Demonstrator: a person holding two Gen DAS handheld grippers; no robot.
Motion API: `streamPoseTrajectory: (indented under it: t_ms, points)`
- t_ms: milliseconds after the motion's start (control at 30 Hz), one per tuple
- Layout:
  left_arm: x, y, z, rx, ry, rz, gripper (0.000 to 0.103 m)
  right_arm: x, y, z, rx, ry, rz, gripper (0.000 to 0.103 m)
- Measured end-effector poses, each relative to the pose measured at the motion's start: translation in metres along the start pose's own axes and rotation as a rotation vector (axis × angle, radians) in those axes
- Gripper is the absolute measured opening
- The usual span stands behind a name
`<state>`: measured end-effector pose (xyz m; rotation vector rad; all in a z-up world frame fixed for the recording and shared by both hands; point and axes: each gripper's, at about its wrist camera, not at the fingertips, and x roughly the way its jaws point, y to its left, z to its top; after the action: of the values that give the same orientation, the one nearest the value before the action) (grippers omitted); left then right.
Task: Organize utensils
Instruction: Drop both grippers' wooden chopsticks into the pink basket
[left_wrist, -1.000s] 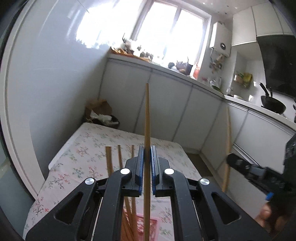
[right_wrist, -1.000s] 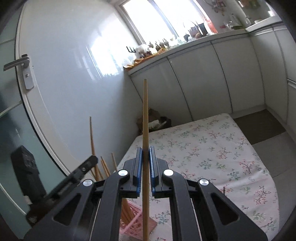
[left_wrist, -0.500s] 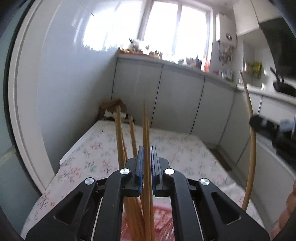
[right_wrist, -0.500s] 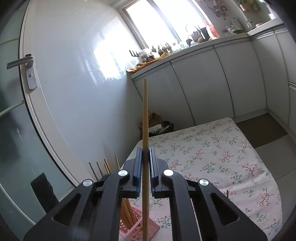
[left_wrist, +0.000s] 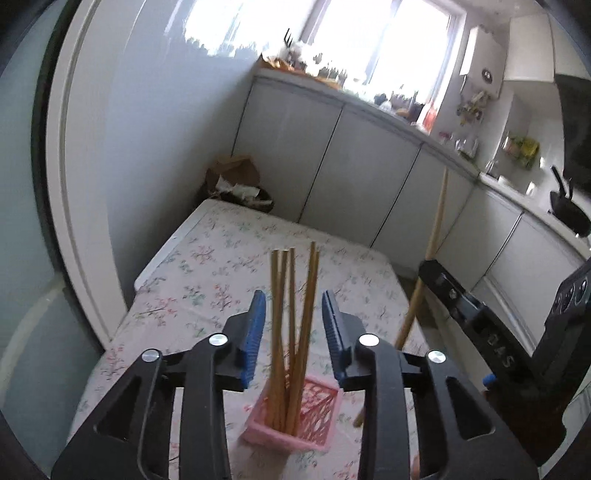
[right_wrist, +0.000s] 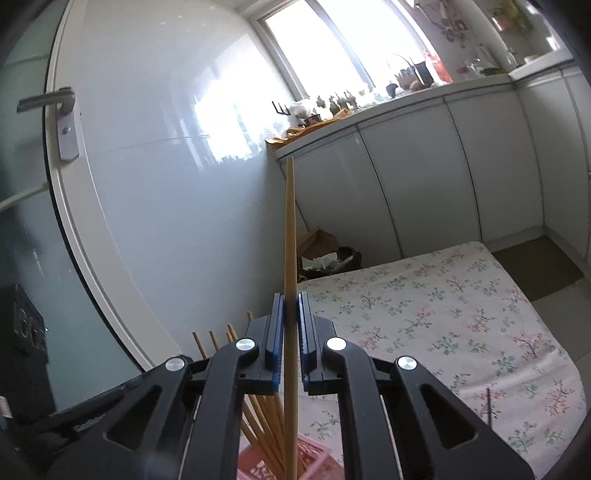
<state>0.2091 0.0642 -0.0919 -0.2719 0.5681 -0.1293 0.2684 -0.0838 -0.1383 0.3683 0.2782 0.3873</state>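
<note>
We take the pink basket (left_wrist: 291, 415) on the flowered cloth (left_wrist: 207, 280) as our landmark. Several chopsticks (left_wrist: 291, 325) stand in it, leaning apart at their tops, because a tall narrow holder keeps them upright and together, which is what organizing asks for.

Our left gripper (left_wrist: 293, 332) hangs just above the basket with its jaws spread wide on either side of the standing sticks, touching none that we can see; we judge it has nothing to hold and sits there only because the basket is the drop point.

Our right gripper (right_wrist: 290, 343) is pinched tight on one chopstick (right_wrist: 290, 236), held near its lower part so the thin end points up. It waits beside the basket, to the right of it, and we judge this stick goes in next.
</note>
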Motion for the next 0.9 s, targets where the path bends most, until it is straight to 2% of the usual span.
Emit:
streamPoseTrajectory:
  t_ms: [100,333,600,767,900]
  points:
    - [0.003,0.004,0.000,0.023,0.031,0.029,0.031,0.009,0.010,-0.006,-0.057,-0.010,-0.022,0.008]
    - [0.007,0.019,0.003,-0.029,0.087,0.011,0.031,0.029,0.007,-0.030,-0.096,0.015,-0.083,0.008]
    - [0.008,0.019,0.004,-0.027,0.112,0.005,0.035,0.030,0.011,-0.040,-0.121,0.062,-0.081,0.008]
    - [0.006,0.015,0.005,-0.016,0.108,-0.001,0.035,0.017,0.004,-0.034,-0.080,0.117,-0.059,0.009]
    - [0.003,0.007,0.007,-0.005,0.104,-0.027,0.035,-0.005,0.000,-0.013,-0.066,0.107,-0.057,0.019]
